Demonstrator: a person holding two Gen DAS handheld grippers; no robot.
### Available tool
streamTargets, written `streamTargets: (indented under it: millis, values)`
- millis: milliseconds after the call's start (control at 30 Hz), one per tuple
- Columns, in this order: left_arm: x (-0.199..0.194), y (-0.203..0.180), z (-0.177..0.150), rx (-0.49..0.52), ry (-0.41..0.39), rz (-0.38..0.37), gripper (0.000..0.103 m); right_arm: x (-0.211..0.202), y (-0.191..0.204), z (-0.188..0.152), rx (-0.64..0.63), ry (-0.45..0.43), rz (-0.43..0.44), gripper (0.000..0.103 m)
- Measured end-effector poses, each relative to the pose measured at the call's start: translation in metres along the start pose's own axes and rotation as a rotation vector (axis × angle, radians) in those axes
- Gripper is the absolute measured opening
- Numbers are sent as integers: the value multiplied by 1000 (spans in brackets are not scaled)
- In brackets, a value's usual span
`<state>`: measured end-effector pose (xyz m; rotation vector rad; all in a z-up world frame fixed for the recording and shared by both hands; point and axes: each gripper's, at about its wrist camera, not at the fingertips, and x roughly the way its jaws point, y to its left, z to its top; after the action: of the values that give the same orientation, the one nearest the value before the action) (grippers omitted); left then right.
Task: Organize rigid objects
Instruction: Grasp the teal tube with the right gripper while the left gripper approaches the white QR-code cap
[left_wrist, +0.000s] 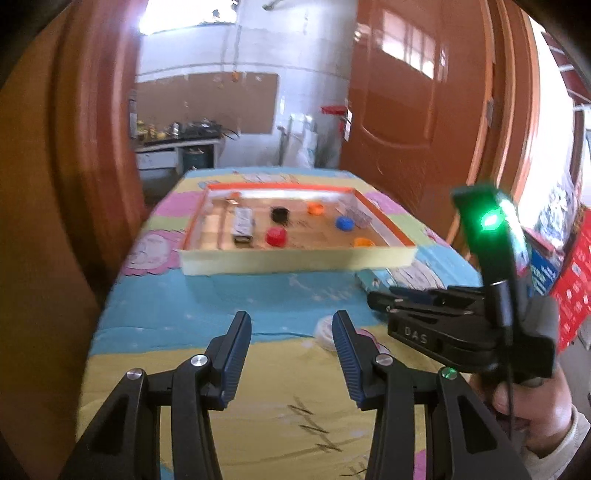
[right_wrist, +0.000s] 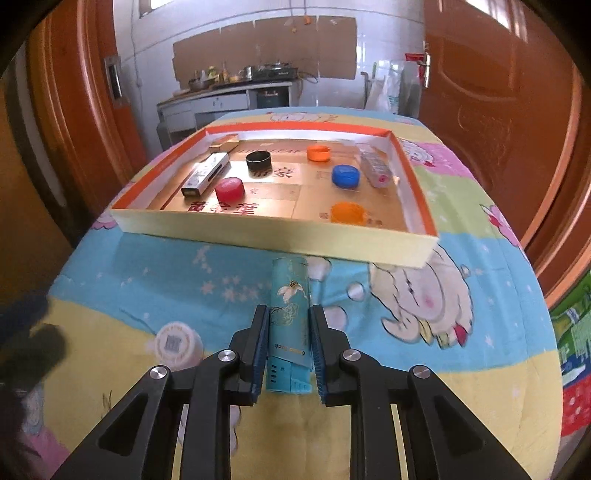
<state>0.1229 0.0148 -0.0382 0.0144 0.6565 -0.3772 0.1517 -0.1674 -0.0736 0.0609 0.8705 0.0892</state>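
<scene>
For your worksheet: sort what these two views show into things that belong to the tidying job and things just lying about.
Job:
- right tongs gripping the teal box
- left tongs, open
- tray
- caps: red, blue, black
- white cap on the bedspread

Lying about:
- door
- kitchen counter

The support surface was a table covered with a cartoon-print cloth (right_wrist: 461, 258). A shallow orange-rimmed cardboard tray (right_wrist: 258, 229) rested on its far half. Nearer lay a teal rectangular box (right_wrist: 290, 295), and to its left a white round cap (right_wrist: 177, 345).
</scene>
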Motion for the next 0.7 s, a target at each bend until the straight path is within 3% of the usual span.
streamTargets:
  millis: [267,700]
  values:
    - [44,-29,-2,67,153,-15,46,-16,-21,-13,25,-23,-1,22]
    - [77,-46,-1,113,228,46,45,-16,-49,-28,81,-11,56,22]
